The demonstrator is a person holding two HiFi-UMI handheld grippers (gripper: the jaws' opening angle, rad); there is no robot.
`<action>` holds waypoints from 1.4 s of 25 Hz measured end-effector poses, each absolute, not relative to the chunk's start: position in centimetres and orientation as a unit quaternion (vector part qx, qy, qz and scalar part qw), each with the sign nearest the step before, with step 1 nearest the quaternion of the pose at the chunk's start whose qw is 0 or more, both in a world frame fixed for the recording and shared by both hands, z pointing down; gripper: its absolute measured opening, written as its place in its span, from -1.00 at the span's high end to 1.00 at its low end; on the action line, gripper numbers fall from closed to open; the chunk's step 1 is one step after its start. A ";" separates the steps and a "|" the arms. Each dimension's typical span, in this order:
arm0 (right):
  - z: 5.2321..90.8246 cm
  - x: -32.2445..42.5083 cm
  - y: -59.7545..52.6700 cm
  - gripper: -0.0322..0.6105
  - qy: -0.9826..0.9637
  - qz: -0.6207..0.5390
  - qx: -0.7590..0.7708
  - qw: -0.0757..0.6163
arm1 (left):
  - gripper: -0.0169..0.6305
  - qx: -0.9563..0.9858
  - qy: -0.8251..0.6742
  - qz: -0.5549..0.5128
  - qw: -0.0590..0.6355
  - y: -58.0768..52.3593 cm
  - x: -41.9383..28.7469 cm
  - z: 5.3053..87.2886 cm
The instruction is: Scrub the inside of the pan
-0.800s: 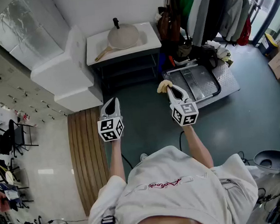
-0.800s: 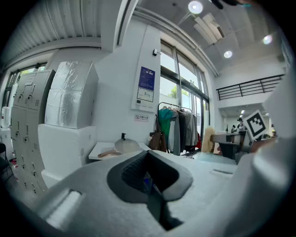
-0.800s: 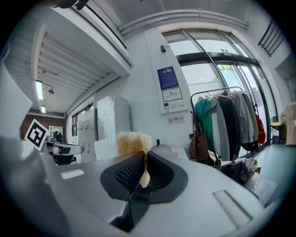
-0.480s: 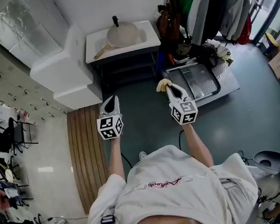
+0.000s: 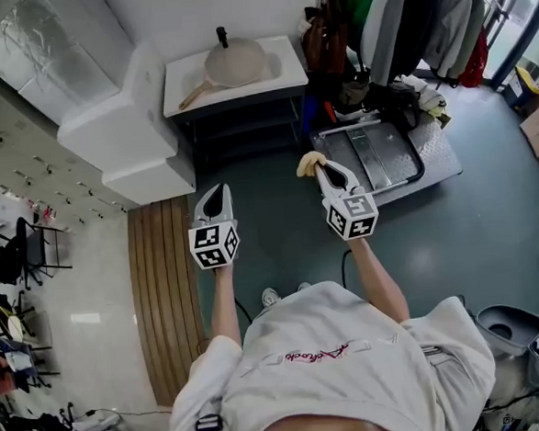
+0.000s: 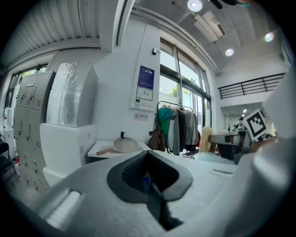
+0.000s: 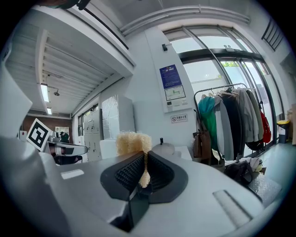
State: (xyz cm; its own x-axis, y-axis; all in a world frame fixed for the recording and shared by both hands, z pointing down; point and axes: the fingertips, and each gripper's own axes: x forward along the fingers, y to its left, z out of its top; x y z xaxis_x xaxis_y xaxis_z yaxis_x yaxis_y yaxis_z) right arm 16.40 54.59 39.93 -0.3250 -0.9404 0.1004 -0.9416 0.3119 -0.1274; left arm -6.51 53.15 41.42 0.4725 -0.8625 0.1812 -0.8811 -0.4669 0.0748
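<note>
A beige pan (image 5: 234,63) with a wooden handle lies on a white table (image 5: 278,78) by the far wall, well ahead of both grippers. It also shows far off as the pan (image 6: 126,145) in the left gripper view and the pan (image 7: 163,148) in the right gripper view. My right gripper (image 5: 326,167) is shut on a pale yellow fibrous scrubber (image 5: 310,164); the scrubber (image 7: 133,142) sticks out above the jaws of the right gripper (image 7: 144,175). My left gripper (image 5: 214,194) is held level beside it, shut with nothing in it; the left gripper (image 6: 149,181) shows its jaws together.
Big white blocks (image 5: 125,128) stand left of the table. A wooden slatted board (image 5: 169,291) lies on the floor at the left. A metal platform cart (image 5: 381,161) and a clothes rack (image 5: 412,16) are at the right. A black upright piece (image 5: 222,38) stands behind the pan.
Both grippers keep the same pose and the same grip. The whole scene has slid slightly in the head view, and the person's shoes now show below the arms.
</note>
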 end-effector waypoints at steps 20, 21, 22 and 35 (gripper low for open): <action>41.9 20.5 53.0 0.82 -0.818 0.091 0.568 0.007 | 0.95 0.848 -0.519 0.070 0.078 52.0 -1.8 42.7; 42.0 20.5 52.9 0.82 -0.818 0.091 0.568 0.007 | 0.95 0.849 -0.519 0.070 0.078 51.9 -1.7 42.8; 42.2 20.5 52.8 0.82 -0.818 0.092 0.567 0.009 | 0.95 0.849 -0.518 0.071 0.078 51.8 -1.7 42.9; 44.0 19.2 47.5 0.82 -0.814 0.099 0.573 0.017 | 0.95 0.849 -0.517 0.075 0.087 46.4 -3.1 44.9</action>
State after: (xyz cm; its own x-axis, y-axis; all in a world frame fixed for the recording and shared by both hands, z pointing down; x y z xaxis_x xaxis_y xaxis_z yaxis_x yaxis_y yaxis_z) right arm 19.17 47.46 44.02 -0.3438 -0.9283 0.1418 -0.9352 0.3246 -0.1418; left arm -3.14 46.39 44.85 0.4552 -0.8638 0.2160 -0.8896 -0.4513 0.0701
